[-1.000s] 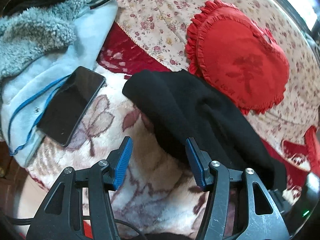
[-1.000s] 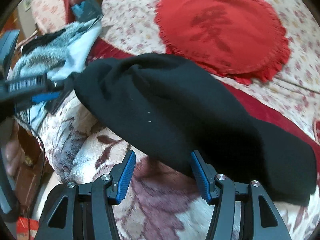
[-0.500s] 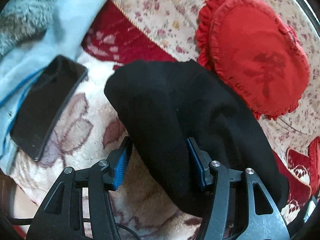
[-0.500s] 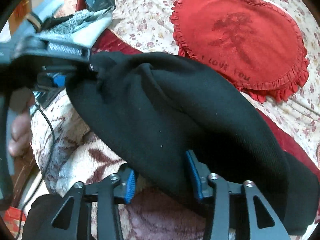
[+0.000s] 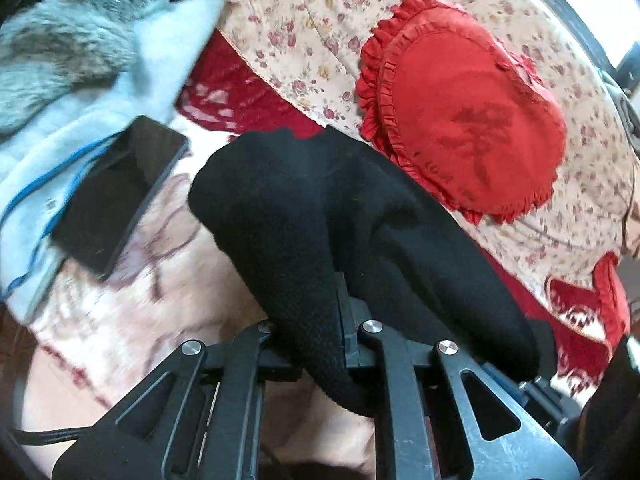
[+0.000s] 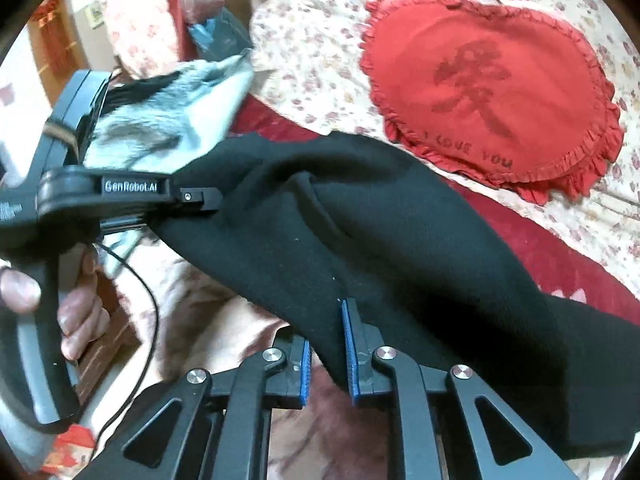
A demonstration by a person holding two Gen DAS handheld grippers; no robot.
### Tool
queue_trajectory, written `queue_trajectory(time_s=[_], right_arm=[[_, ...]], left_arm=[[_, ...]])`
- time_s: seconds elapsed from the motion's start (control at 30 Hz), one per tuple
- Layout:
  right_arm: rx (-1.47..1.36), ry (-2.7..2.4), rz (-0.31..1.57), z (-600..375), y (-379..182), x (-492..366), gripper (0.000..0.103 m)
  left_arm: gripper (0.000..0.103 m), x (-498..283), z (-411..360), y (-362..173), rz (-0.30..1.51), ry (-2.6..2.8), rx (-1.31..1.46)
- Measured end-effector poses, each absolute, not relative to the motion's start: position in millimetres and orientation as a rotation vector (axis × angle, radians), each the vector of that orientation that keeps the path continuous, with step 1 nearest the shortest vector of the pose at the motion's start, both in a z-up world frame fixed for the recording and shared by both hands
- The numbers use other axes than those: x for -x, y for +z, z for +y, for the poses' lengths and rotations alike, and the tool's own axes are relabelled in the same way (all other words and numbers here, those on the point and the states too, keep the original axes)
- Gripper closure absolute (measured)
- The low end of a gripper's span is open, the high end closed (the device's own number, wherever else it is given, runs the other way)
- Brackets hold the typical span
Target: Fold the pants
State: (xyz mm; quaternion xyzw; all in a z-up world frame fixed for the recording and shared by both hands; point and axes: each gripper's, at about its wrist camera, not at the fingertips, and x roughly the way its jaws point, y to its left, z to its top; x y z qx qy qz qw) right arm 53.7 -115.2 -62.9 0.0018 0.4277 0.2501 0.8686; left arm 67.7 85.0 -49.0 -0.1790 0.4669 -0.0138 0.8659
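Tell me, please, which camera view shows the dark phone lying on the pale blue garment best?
The left wrist view. There the phone lies whole and unobstructed on the pale blue garment, left of the black pants. In the right wrist view I cannot make it out; the left hand-held gripper and the pants cover that area.

The black pants (image 5: 320, 216) are covering the fingertips of the left gripper (image 5: 334, 312) in the left wrist view, so the pads are not showing there. In the right wrist view the right end of the pants is running out past the picture's edge, and a fold is hiding the lower part of the blue pads (image 6: 347, 350) of the right gripper (image 6: 326, 356), whose jaws are closing on the cloth. The phone (image 5: 120, 196) and the pale fleece blanket (image 5: 132, 280) are looking blurred, and the person's hand (image 6: 76, 312) is partly hiding behind the handle.
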Motion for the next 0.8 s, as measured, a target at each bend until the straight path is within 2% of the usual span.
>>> queue_trajectory(time_s=[0.17, 0.23, 0.33, 0.43, 0.67, 0.73, 0.8], right_arm=[[0.042, 0.565, 0.999, -94.8, -88.0, -33.1, 0.089], [0.069, 0.553, 1.053, -88.1, -100.0, -30.3, 0.086], [0.075, 0.563, 1.03, -90.2, -89.2, -24.9, 0.08], [0.011, 0.586, 1.037, -105.2, -79.3, -21.3, 0.073], [-0.069, 0.486, 0.932, -159.1, -44.5, 1.1, 0.069], [-0.058, 0.405, 0.886, -174.5, -38.8, 2.1, 0.059], [-0.057, 0.345, 0.868, -185.5, -38.3, -0.7, 0.054]], left_arm=[[0.092, -48.2, 97.0, -89.4, 1.079, 0.039, 0.335], [0.08, -43.6, 104.5, -94.2, 1.086, 0.037, 0.352], [0.074, -39.5, 112.4, -82.9, 1.066, 0.049, 0.339], [0.073, -36.1, 117.4, -72.1, 1.048, 0.062, 0.321], [0.073, -12.9, 115.4, -33.1, 0.938, 0.108, 0.242], [0.073, -10.9, 114.5, -25.1, 0.931, 0.093, 0.237], [0.073, -13.2, 106.8, -23.0, 0.933, 0.061, 0.24]])
